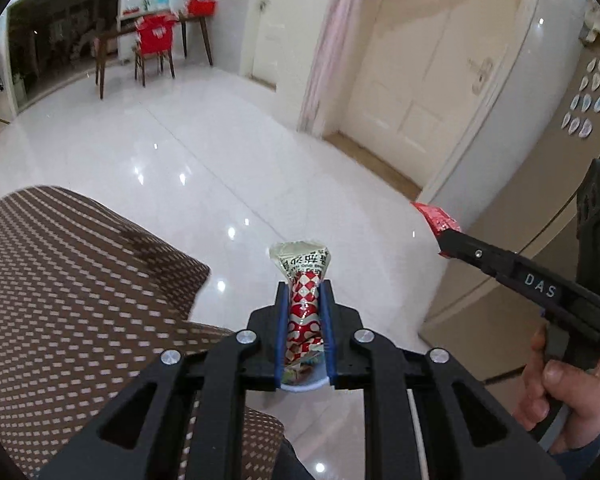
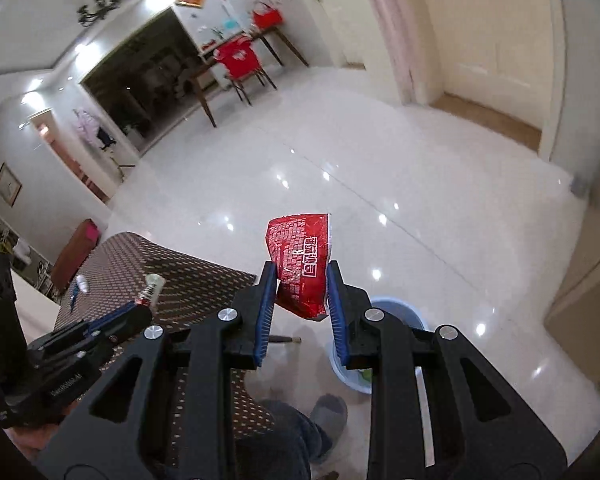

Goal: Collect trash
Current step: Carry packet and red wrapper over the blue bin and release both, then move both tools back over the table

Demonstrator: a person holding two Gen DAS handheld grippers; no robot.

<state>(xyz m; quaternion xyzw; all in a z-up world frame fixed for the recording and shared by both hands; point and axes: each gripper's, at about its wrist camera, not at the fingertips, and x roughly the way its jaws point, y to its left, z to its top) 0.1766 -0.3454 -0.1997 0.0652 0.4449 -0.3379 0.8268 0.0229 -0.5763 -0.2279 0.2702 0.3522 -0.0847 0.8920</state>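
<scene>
My left gripper (image 1: 305, 286) is shut on a red-and-white patterned snack wrapper (image 1: 304, 304), held in the air past the table's edge, above the floor. My right gripper (image 2: 301, 267) is shut on a red foil packet (image 2: 300, 258) with white print, also held above the floor. A light blue bin (image 2: 396, 314) stands on the floor just below and right of the right gripper. In the left wrist view the right gripper (image 1: 442, 236) shows at right with the red packet (image 1: 436, 216). In the right wrist view the left gripper (image 2: 142, 306) shows at left with its wrapper (image 2: 153, 286).
A table with a brown checked cloth (image 1: 72, 280) lies at lower left; small items (image 2: 80, 284) rest on it. The glossy white tile floor (image 1: 204, 152) stretches ahead. A dining table with a red-covered chair (image 1: 154, 46) stands far back. A door (image 1: 412, 92) is at right.
</scene>
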